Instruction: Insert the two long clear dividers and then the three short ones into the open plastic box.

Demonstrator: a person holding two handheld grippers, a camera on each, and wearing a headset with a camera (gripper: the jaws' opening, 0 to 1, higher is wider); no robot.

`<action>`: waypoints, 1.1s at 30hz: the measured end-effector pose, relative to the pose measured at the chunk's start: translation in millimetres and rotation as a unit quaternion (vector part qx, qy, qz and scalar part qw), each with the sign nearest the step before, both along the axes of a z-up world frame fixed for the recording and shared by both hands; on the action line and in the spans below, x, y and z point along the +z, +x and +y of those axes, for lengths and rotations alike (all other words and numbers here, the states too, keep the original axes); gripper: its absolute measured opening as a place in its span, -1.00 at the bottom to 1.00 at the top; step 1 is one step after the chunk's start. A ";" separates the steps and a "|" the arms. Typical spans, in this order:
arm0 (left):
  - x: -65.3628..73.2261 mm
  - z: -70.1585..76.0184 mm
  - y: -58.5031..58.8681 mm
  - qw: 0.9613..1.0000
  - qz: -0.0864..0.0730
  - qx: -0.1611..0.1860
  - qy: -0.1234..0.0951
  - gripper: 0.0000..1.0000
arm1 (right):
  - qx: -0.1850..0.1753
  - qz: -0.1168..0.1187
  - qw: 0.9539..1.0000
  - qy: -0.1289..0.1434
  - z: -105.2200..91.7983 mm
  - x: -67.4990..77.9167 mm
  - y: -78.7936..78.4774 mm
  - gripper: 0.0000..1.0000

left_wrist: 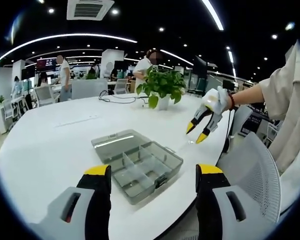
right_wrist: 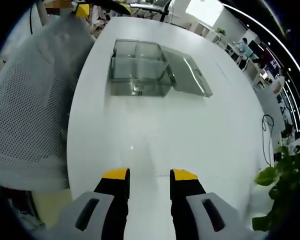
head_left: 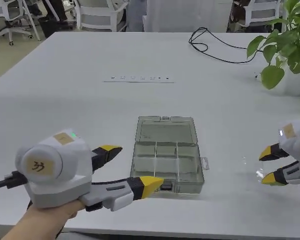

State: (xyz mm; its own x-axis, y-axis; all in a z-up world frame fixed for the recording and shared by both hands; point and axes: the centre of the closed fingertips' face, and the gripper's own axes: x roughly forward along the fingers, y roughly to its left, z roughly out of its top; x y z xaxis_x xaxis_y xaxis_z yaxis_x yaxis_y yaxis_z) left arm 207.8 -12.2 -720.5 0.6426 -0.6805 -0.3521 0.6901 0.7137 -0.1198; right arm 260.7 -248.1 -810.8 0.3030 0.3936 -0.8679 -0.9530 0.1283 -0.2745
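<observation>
Two hand-held grippers flank the open plastic box (head_left: 190, 186), which sits on the white worktop (head_left: 90, 100) close to the middle of its near edge. Its lid (head_left: 165, 130) is folded back flat toward the far edge. Clear dividers (head_left: 166, 159) stand inside the box and split it into compartments. The left hand-held gripper (head_left: 132, 166) is at the box's near left corner, jaws spread wide with nothing between them and one yellow tip just beside the front wall. The right hand-held gripper (head_left: 266, 167) is well apart from the box, toward the worktop's right edge, jaws partly open and empty. A potted plant (head_left: 285, 45) and a black cable (head_left: 210, 47) are near the far right corner.
</observation>
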 end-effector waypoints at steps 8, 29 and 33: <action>0.4 -5.1 -0.1 1.000 0.010 -0.002 -0.019 0.22 | 0.035 -0.047 0.998 0.039 43.9 25.5 3.5 -0.36; 8.4 -23.8 2.3 0.993 0.049 -0.002 -0.108 -0.25 | 0.123 -0.112 0.977 0.134 157.5 83.9 -16.1 -0.36; 12.7 -25.7 4.1 0.988 0.062 0.001 -0.139 -0.36 | 0.135 -0.120 0.972 0.148 174.0 91.2 -22.9 -0.35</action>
State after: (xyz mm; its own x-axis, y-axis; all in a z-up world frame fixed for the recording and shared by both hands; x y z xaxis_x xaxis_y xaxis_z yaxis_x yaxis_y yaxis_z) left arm 211.9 -38.0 -707.8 0.6080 -0.7606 -0.2277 0.6562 0.6429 -0.3952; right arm 237.9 -74.1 -719.7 0.3326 0.7093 -0.6215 -0.8763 -0.0112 -0.4817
